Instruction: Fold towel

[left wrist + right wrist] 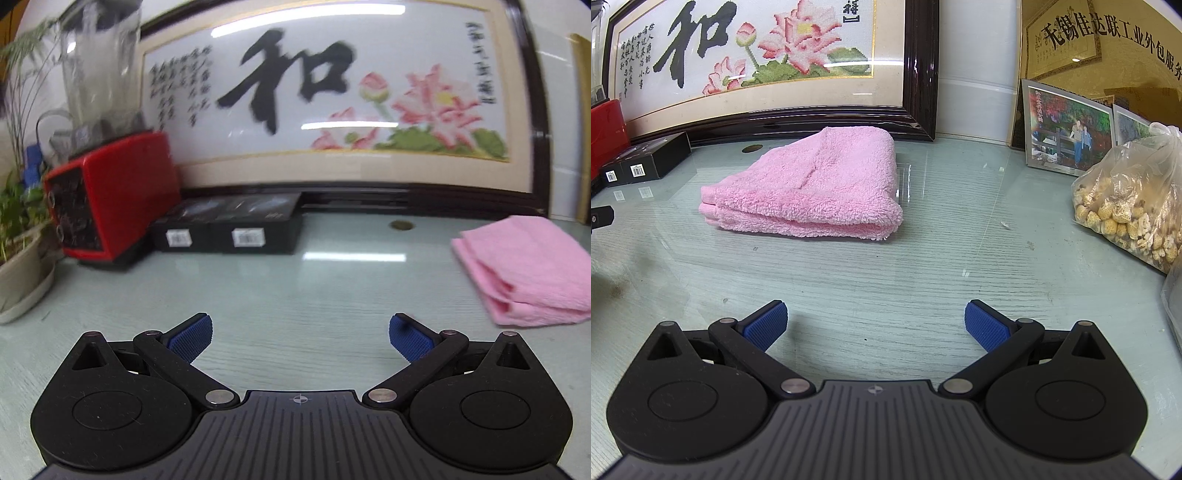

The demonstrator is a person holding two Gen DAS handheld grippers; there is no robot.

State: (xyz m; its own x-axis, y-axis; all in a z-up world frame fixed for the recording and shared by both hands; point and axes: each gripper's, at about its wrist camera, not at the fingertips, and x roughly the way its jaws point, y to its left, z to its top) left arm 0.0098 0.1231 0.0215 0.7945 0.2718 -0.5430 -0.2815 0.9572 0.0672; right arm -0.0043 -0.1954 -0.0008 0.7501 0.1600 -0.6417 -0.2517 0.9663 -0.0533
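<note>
A pink fluffy towel [809, 184] lies folded in several layers on the glass tabletop [886, 273], ahead and slightly left of my right gripper [875, 325]. In the left wrist view the towel [528, 266] lies at the far right, ahead and to the right of my left gripper [300, 338]. Both grippers are open and empty, with blue pads spread wide, hovering above the table some way short of the towel. A bit of the left gripper's black body [602, 218] shows at the left edge of the right wrist view.
A large framed lotus embroidery [325, 96] leans at the back. A red blender [107, 184], black boxes [229, 229] and potted plants [18, 236] stand at left. Framed photos [1071, 129] and a plastic bag of snacks [1134, 206] stand at right.
</note>
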